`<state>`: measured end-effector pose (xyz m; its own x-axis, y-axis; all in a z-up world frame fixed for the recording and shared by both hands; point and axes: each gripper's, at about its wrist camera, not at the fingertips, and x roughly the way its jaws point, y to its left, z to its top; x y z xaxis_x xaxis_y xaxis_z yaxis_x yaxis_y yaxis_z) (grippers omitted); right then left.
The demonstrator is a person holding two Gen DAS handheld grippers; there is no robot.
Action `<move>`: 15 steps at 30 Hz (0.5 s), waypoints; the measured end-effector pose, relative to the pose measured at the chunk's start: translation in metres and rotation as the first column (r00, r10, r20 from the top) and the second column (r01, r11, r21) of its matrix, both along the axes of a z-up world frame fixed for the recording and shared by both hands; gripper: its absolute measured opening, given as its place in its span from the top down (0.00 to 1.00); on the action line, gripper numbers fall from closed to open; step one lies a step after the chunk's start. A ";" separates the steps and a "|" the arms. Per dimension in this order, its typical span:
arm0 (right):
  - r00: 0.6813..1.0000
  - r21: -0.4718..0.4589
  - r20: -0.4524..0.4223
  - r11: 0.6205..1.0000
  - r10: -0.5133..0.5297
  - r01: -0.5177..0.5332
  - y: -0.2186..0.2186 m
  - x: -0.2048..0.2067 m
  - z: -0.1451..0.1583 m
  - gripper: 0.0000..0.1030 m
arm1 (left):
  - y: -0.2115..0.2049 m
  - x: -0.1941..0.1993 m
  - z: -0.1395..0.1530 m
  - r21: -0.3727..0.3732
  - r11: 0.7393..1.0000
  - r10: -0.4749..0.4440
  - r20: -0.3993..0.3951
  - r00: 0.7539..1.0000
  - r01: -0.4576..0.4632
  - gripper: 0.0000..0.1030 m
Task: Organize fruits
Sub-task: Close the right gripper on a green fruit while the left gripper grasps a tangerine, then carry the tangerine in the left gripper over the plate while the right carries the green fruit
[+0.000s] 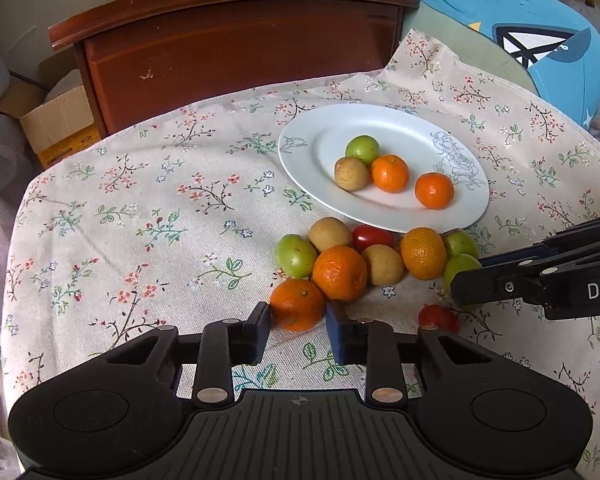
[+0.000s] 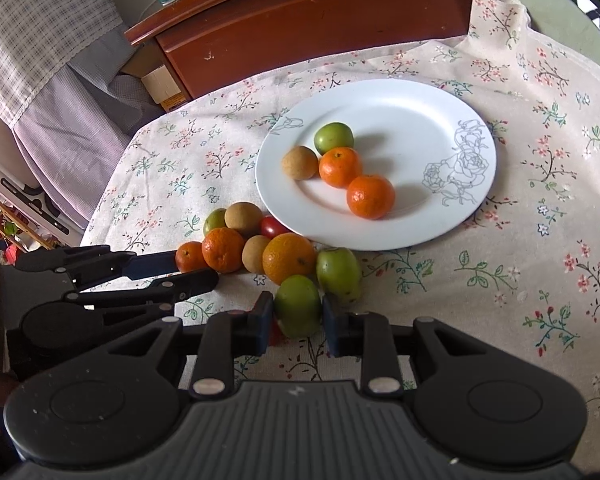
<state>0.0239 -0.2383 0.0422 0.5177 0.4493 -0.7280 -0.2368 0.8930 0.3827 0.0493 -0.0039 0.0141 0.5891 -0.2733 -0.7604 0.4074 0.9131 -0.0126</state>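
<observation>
A white plate [image 1: 300, 160] [image 2: 400, 224] on the floral cloth holds two tangerines, a green fruit and a tan fruit. A pile of loose fruit lies in front of it. My left gripper [image 1: 298, 322] has its blue pads on both sides of a small tangerine [image 1: 297, 303] [image 2: 190, 257] at the pile's near edge; it looks shut on it. My right gripper [image 2: 296, 318] has its pads against both sides of a green fruit [image 2: 299, 305] [image 1: 460, 266] on the cloth. A larger tangerine [image 1: 339, 272] sits just behind the left one.
A wooden cabinet [image 1: 236, 48] stands past the table's far edge with a cardboard box [image 1: 56, 120] beside it. A blue cushion [image 1: 540, 40] lies at the far right. Two red tomatoes [image 1: 438, 318] [image 1: 374, 237] lie among the pile.
</observation>
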 end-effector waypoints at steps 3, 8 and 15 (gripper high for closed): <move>1.000 0.004 0.001 1.000 0.000 0.000 0.000 0.000 0.002 0.74 | 0.002 -0.001 0.002 -0.012 1.000 0.010 -0.010 1.000 -0.010 0.74; 1.000 0.016 0.008 1.000 -0.004 0.004 -0.003 -0.001 0.006 0.74 | 0.003 -0.010 0.009 -0.009 1.000 0.015 0.004 1.000 -0.015 0.75; 0.999 0.065 0.041 0.998 -0.016 0.013 -0.012 -0.001 0.021 0.74 | 0.003 -0.017 0.033 -0.035 0.999 0.025 0.069 0.997 -0.023 0.75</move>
<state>0.0233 -0.2505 0.0632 0.5539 0.4873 -0.6751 -0.2413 0.8700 0.4300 0.0321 -0.0011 0.0474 0.6472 -0.2832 -0.7078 0.3862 0.9223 -0.0159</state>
